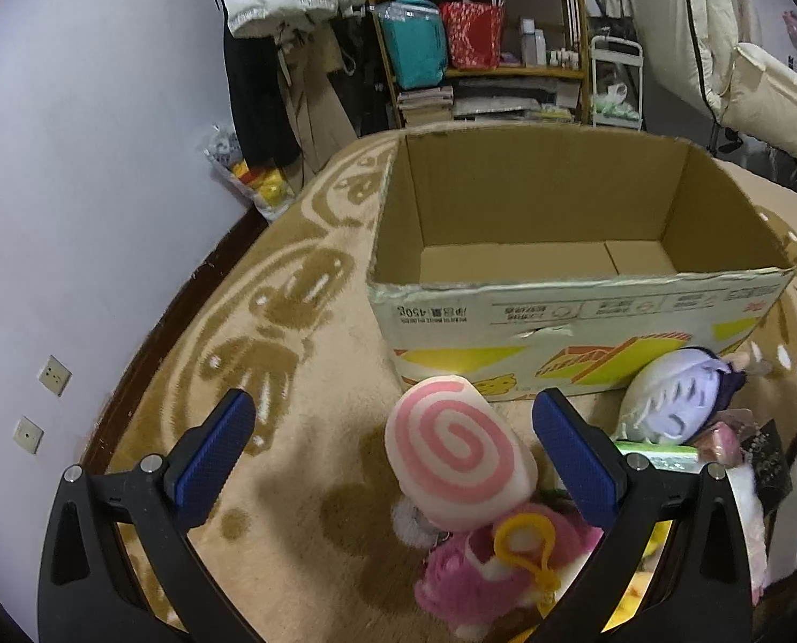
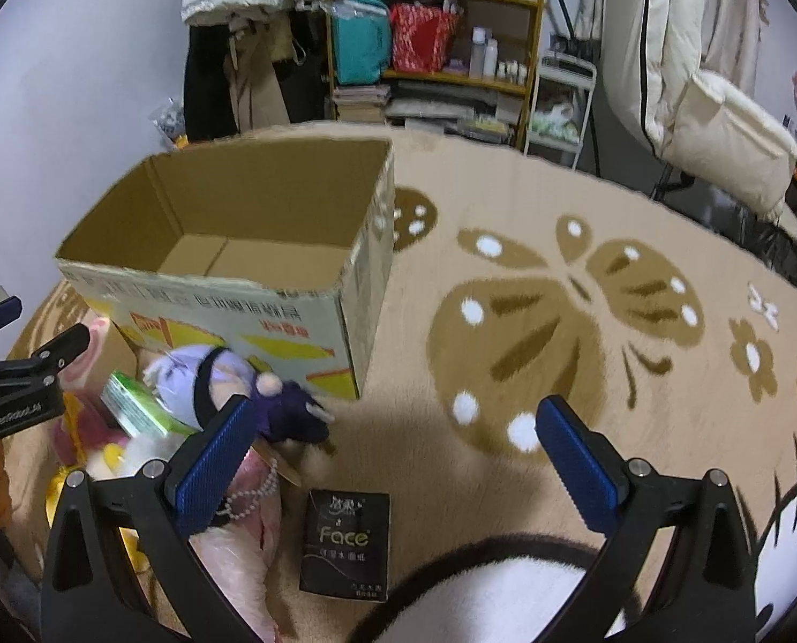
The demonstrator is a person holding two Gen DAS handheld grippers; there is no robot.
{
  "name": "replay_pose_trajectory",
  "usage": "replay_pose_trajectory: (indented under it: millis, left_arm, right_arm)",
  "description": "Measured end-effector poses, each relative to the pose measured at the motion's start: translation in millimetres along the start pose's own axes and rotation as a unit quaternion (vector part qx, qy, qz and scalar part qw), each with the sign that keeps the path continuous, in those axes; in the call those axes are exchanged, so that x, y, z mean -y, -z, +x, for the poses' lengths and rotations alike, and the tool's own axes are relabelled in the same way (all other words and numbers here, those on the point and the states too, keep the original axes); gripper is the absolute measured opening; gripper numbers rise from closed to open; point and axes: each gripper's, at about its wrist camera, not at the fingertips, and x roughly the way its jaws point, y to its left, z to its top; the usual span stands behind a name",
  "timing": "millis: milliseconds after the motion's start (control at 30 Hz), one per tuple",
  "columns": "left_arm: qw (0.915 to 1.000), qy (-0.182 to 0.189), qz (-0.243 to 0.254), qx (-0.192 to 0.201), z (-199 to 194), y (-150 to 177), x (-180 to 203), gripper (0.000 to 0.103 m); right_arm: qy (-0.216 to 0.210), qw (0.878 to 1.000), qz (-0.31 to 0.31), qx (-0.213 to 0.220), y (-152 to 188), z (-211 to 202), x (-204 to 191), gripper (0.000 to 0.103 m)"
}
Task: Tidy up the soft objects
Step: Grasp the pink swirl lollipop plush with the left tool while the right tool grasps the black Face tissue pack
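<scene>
An open, empty cardboard box [image 1: 559, 311] stands on the tan carpet; it also shows in the right wrist view [image 2: 227, 300]. In front of it lies a pile of soft toys. A pink-and-white swirl cushion [image 1: 460, 461] stands between the fingers of my open left gripper [image 1: 393, 445], untouched. Below it is a pink plush [image 1: 484, 578] with a yellow clip. A lavender-haired doll [image 1: 666, 402] lies to the right, also in the right wrist view [image 2: 222, 380]. My right gripper [image 2: 393, 445] is open and empty over the carpet, its left finger beside the doll.
A black "Face" tissue pack [image 2: 345, 541] and a green packet [image 2: 136, 407] lie by the toys. A white-and-black plush [image 2: 484, 589] is under the right gripper. Shelves [image 1: 479, 43] with bags and hanging coats stand behind. The wall [image 1: 77, 161] is to the left.
</scene>
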Motion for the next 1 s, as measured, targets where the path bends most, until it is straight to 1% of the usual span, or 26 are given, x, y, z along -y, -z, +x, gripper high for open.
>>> replay_pose_trajectory:
  millis: [133,300,467,600,633,700,733,833,900,1000]
  left_arm:
    - [0.9997,0.007,-0.004,-0.024,18.2,-0.9,0.3,0.103]
    - [0.9992,0.01,-0.003,-0.039,32.9,0.4,1.3,0.103]
    - [0.9984,0.009,-0.016,-0.053,39.9,0.2,0.2,0.103]
    - [0.9983,0.001,-0.012,-0.057,40.5,0.8,1.2,0.103]
    - [0.9982,0.0,-0.012,-0.059,40.6,1.5,1.9,0.103]
    - [0.9978,0.0,-0.014,-0.064,39.8,2.7,1.7,0.102]
    - [0.9978,0.003,-0.016,-0.065,39.5,3.1,1.1,0.101]
    - [0.9973,0.013,-0.022,-0.069,38.2,4.1,-0.4,0.093]
    - [0.9969,0.023,-0.025,-0.072,37.1,5.6,-0.2,0.084]
    - [0.9966,0.037,-0.019,-0.071,34.2,7.2,3.8,0.076]
  right_arm:
    - [-0.006,1.0,-0.003,-0.021,5.6,15.7,-0.2,0.103]
    - [-0.008,0.999,-0.003,-0.047,10.7,30.6,-1.1,0.103]
    - [0.002,0.998,-0.007,-0.069,16.9,39.7,-2.1,0.103]
    - [0.003,0.996,-0.004,-0.089,20.8,46.6,1.4,0.103]
    - [0.001,0.996,-0.003,-0.093,21.7,47.7,2.1,0.1]
    - [-0.001,0.995,-0.002,-0.104,24.4,51.0,4.0,0.099]
    - [-0.003,0.994,-0.001,-0.11,26.0,52.3,4.3,0.099]
    - [-0.007,0.992,-0.009,-0.123,29.1,53.2,1.6,0.098]
    - [-0.006,0.991,-0.015,-0.132,31.6,54.7,-0.3,0.098]
    - [-0.005,0.988,-0.02,-0.155,37.8,58.3,-2.9,0.098]
